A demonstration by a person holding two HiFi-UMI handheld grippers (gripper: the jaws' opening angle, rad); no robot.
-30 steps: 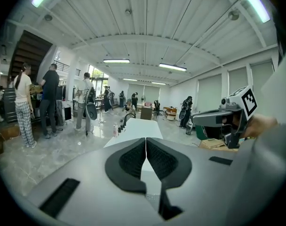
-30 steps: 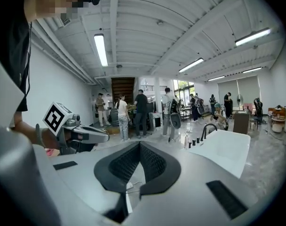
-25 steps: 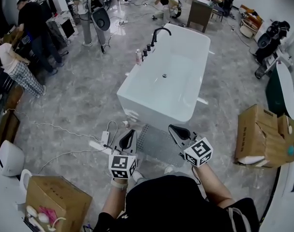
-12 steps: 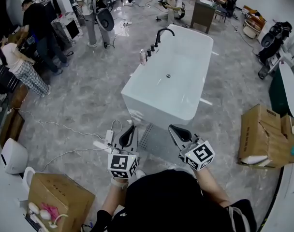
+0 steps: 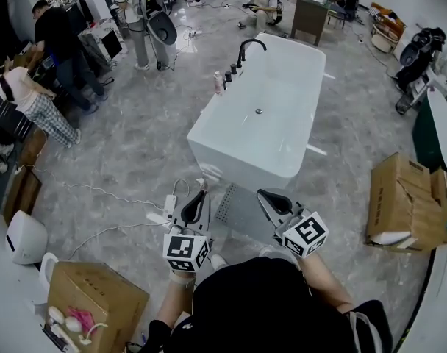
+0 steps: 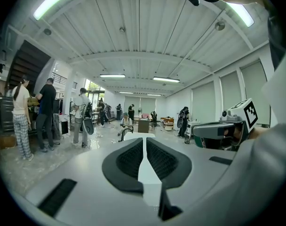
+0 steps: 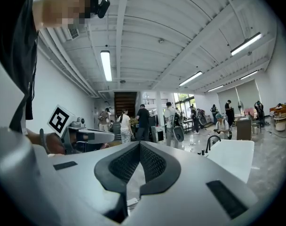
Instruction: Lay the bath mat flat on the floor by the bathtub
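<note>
A grey perforated bath mat point(image 5: 242, 213) hangs stretched between my two grippers, just in front of the near end of the white bathtub point(image 5: 264, 116). My left gripper point(image 5: 201, 195) is shut on the mat's left edge. In the left gripper view a pale strip of mat point(image 6: 147, 175) shows between the closed pads point(image 6: 126, 161). My right gripper point(image 5: 264, 195) is shut on the right edge, and in the right gripper view its pads point(image 7: 152, 164) meet over a thin grey strip point(image 7: 132, 182). Both grippers point roughly level toward the tub. My own body hides the mat's lower part.
A white power strip with cables point(image 5: 167, 206) lies on the floor left of the mat. Cardboard boxes stand at the right point(image 5: 403, 201) and lower left point(image 5: 91, 296). A black faucet point(image 5: 247, 48) sits on the tub's far rim. People point(image 5: 58, 35) stand at the far left.
Both grippers have risen a little with the mat still held between them. The tub now sits slightly farther up in the head view.
</note>
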